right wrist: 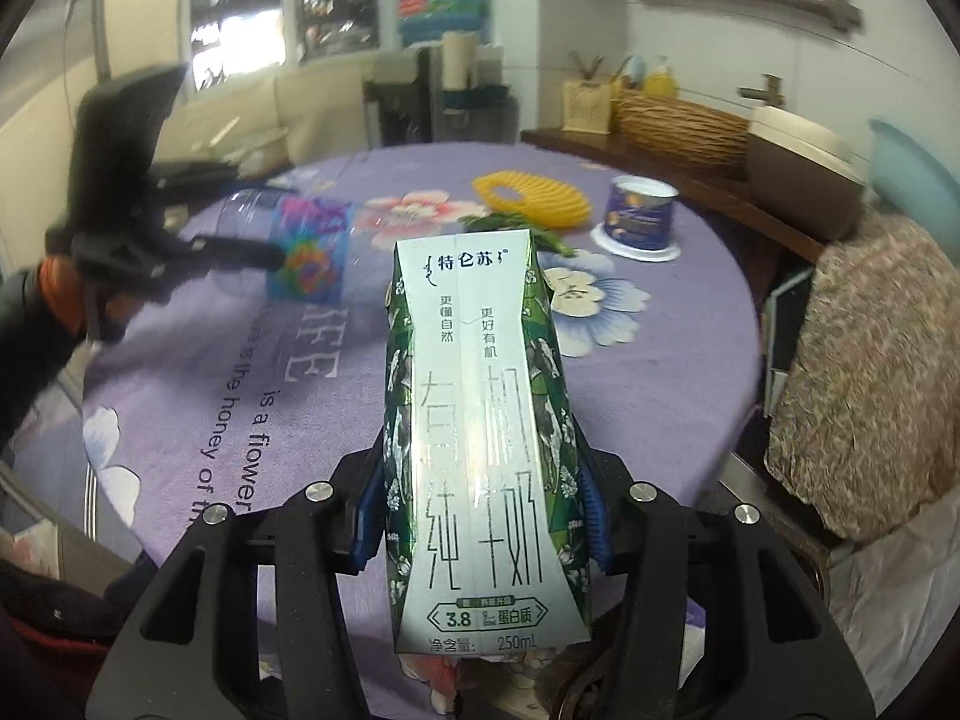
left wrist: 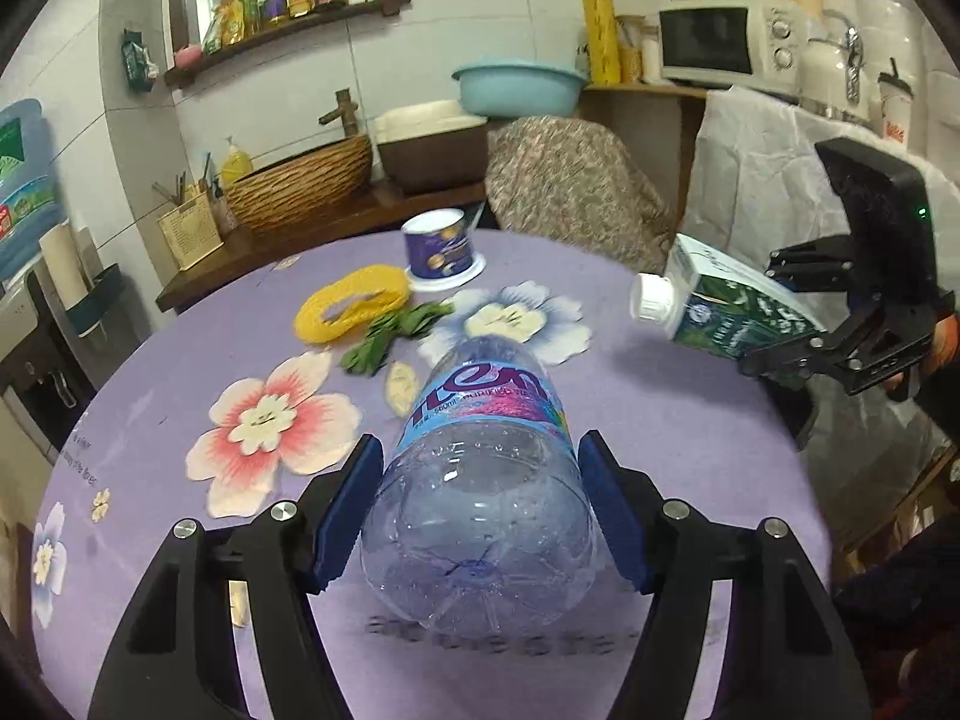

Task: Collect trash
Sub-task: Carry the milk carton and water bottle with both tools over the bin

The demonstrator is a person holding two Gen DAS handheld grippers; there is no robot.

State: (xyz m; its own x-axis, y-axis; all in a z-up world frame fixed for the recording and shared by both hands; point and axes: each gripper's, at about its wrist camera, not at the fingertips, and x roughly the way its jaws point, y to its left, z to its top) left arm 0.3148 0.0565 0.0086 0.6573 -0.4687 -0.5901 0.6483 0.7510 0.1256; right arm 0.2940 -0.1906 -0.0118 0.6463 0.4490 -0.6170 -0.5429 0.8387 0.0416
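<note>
Left gripper (left wrist: 480, 516) fingers pinch the empty plastic bottle (left wrist: 480, 480) at its fat base above the desk (left wrist: 660, 420), right gripper (right wrist: 480, 516) fingers clamp the milk carton (right wrist: 480, 420) low: slick bottle could squirt out, carton could pivot.

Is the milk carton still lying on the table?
No, the milk carton is clamped in the right hand-held gripper and held above the purple tablecloth.

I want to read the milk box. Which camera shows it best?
The right wrist view: the milk carton fills the middle, its printed face toward the camera, clamped in the right tongs. The left wrist view shows it small, sideways, cap end first.
</note>
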